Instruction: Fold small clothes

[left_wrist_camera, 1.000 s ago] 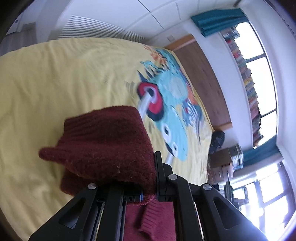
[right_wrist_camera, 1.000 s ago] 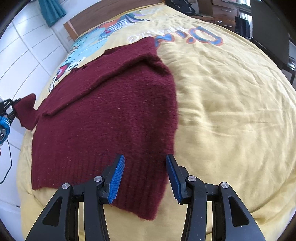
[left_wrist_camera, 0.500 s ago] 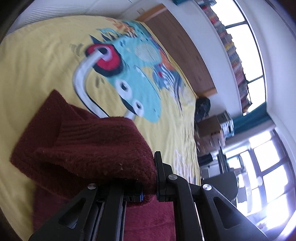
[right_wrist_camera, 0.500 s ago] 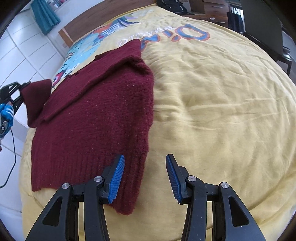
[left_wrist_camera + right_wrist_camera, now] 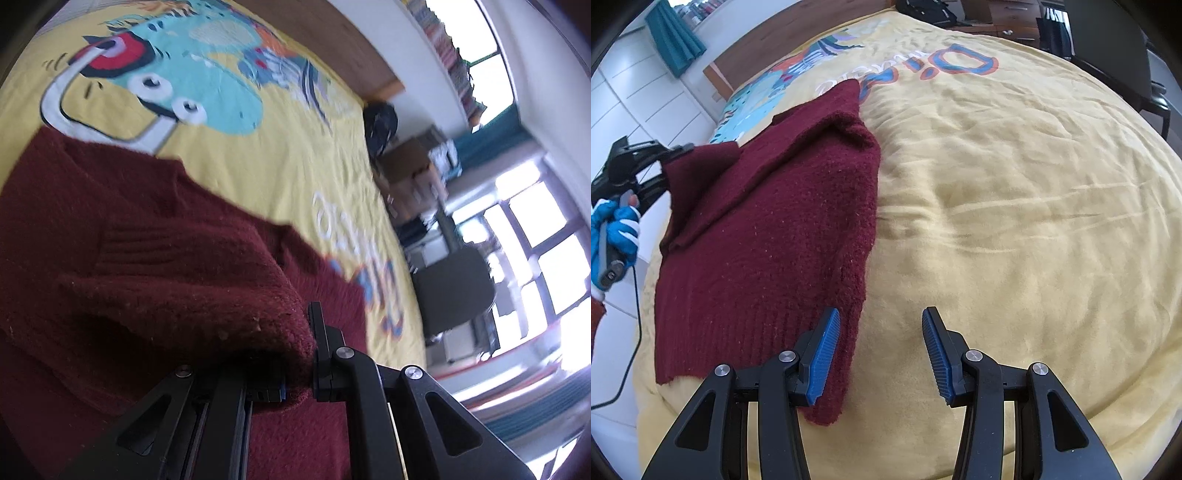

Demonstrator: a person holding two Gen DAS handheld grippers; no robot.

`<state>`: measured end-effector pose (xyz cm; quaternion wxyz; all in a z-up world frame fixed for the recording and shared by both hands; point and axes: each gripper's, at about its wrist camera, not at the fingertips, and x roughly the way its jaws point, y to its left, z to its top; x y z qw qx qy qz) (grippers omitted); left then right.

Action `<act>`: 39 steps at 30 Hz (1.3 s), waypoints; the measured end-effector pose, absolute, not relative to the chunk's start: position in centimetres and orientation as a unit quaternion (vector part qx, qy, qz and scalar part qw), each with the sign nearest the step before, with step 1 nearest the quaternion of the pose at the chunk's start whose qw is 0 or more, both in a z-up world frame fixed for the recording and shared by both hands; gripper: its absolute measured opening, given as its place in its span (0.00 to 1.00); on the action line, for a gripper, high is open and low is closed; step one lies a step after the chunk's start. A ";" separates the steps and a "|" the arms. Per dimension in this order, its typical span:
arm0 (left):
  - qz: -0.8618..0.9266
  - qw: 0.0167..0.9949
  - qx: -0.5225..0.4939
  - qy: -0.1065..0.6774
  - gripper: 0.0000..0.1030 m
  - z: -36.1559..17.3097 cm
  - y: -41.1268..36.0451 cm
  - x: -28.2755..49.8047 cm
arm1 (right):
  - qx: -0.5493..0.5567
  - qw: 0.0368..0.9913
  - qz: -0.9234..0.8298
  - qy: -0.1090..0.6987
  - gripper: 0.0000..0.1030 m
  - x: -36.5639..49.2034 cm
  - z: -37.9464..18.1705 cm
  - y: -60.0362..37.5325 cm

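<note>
A dark red knit sweater (image 5: 768,229) lies on a yellow bedspread (image 5: 1015,206), partly folded. My left gripper (image 5: 295,373) is shut on the sweater's sleeve (image 5: 177,295) and holds it lifted over the sweater's body. In the right wrist view the left gripper (image 5: 670,155) shows at the far left, with the sleeve (image 5: 701,166) hanging from it. My right gripper (image 5: 879,354) is open and empty, low over the bedspread at the sweater's near right hem, with its left fingertip (image 5: 823,350) over the hem.
The bedspread carries a cartoon print (image 5: 177,85) and lettering (image 5: 945,62). A wooden headboard (image 5: 783,44) stands beyond it. A dark bag (image 5: 380,122), boxes (image 5: 413,166) and a dark chair (image 5: 1115,55) stand beside the bed. White cupboards (image 5: 639,110) are at the left.
My left gripper has carried the sleeve inward over the sweater's body. My right gripper has shifted right, from over the hem to its right edge, still open.
</note>
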<state>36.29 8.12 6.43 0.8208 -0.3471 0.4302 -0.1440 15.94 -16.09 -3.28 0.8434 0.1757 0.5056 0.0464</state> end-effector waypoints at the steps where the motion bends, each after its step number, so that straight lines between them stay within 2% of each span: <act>1: -0.143 0.821 -0.338 0.438 0.06 5.9 7.5 36.1 | 0.177 0.843 0.047 0.506 0.47 15.9 -3.3 -16.1; 9: -0.127 0.813 -0.284 0.491 0.07 1.9 5.4 33.5 | 0.190 0.841 0.046 0.505 0.47 15.9 -3.8 -16.8; 14: -0.133 0.810 -0.273 0.502 0.08 1.6 5.6 31.5 | 0.199 0.840 0.048 0.502 0.47 15.8 -4.0 -17.1; 15: -0.134 0.810 -0.277 0.499 0.10 1.7 6.0 31.3 | 0.200 0.840 0.049 0.502 0.47 15.7 -4.0 -17.1; 18: -0.118 0.813 -0.306 0.481 0.25 2.4 7.7 30.9 | 0.203 0.840 0.049 0.501 0.47 15.7 -4.1 -17.2; 19: -0.110 0.813 -0.320 0.474 0.27 2.6 8.4 30.9 | 0.205 0.840 0.049 0.500 0.47 15.7 -4.2 -17.3; 30: -0.038 0.788 -0.411 0.457 0.26 2.4 12.9 31.8 | 0.209 0.841 0.053 0.496 0.47 15.4 -4.3 -17.8; 34: -0.038 0.796 -0.391 0.460 0.16 3.0 12.6 31.7 | 0.215 0.842 0.056 0.492 0.47 15.2 -4.4 -18.0; 39: -0.047 0.810 -0.357 0.463 0.11 4.0 10.8 31.8 | 0.221 0.843 0.060 0.487 0.47 14.9 -4.3 -18.2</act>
